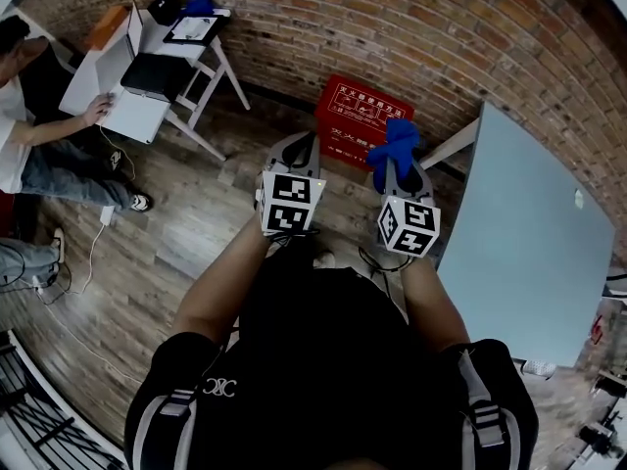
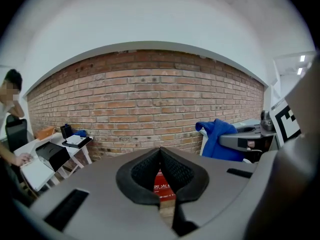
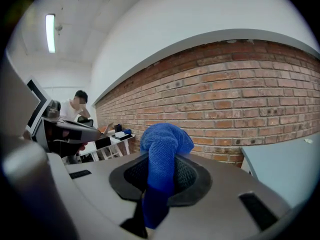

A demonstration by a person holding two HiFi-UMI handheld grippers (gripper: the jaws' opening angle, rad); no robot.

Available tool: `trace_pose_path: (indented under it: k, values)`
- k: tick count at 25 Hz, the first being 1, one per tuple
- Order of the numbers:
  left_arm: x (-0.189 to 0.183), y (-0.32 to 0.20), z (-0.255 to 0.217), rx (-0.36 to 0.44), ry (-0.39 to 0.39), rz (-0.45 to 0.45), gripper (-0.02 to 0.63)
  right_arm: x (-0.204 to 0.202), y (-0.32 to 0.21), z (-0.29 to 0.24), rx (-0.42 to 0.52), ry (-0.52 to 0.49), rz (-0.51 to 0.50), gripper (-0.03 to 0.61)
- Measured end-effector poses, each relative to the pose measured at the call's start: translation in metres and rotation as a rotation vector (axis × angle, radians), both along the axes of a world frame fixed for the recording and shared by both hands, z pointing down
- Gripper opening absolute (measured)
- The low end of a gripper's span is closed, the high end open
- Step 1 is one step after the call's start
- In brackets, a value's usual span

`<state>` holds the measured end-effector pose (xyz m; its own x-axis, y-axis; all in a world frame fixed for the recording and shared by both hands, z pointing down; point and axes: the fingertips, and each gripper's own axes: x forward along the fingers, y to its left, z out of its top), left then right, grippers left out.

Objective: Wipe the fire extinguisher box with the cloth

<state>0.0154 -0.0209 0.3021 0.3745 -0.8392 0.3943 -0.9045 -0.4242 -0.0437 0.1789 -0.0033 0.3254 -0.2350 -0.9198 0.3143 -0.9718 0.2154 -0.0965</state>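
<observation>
While the red fire extinguisher box stands on the floor against the brick wall at your twelve o'clock, neither tool is touching it; both hang in the air short of it. Your right hand-held gripper is clenched on the blue cloth, which bunches above the jaws and trails down between them. Your left hand-held gripper has its jaws closed tip to tip with nothing in them; the box only shows through the hollow behind the tips.

The step in hand looks like the approach:
- Bring the right one down toward twelve o'clock and lead with the bunched end, so that cloth meets the lid, not the jaw tips.
- Keep the squeeze firm, because a dragging stroke could tug the cloth free.
- Wipe from the wall side back toward six o'clock in overlapping passes, then do the front face.
- The box may slide on the wood, so you could brace its nine o'clock side with the left one.
- Mind the pale tabletop at three o'clock, whose corner stands near the box
</observation>
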Motion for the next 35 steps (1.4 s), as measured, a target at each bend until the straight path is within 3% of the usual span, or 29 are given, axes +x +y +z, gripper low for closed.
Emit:
trace_pose_path:
  k: [10,24,28,31,35]
  values:
    - [-0.019,-0.043,0.047,-0.070,0.090,-0.012,0.008,-0.022,-0.093,0.069,-0.139,0.048,-0.088,0.083]
    - [-0.096,-0.090,0.172,-0.199,0.165,-0.128,0.008,-0.072,-0.278,0.278,-0.378,0.160,-0.122,0.083]
    - [-0.112,-0.088,0.201,-0.225,0.158,-0.138,0.008,-0.087,-0.332,0.330,-0.435,0.172,-0.131,0.083]
    - [-0.119,-0.086,0.224,-0.266,0.108,-0.120,0.008,-0.107,-0.361,0.347,-0.450,0.164,-0.172,0.083]
    - [-0.122,-0.083,0.252,-0.327,0.098,-0.112,0.008,-0.110,-0.382,0.378,-0.513,0.200,-0.124,0.083]
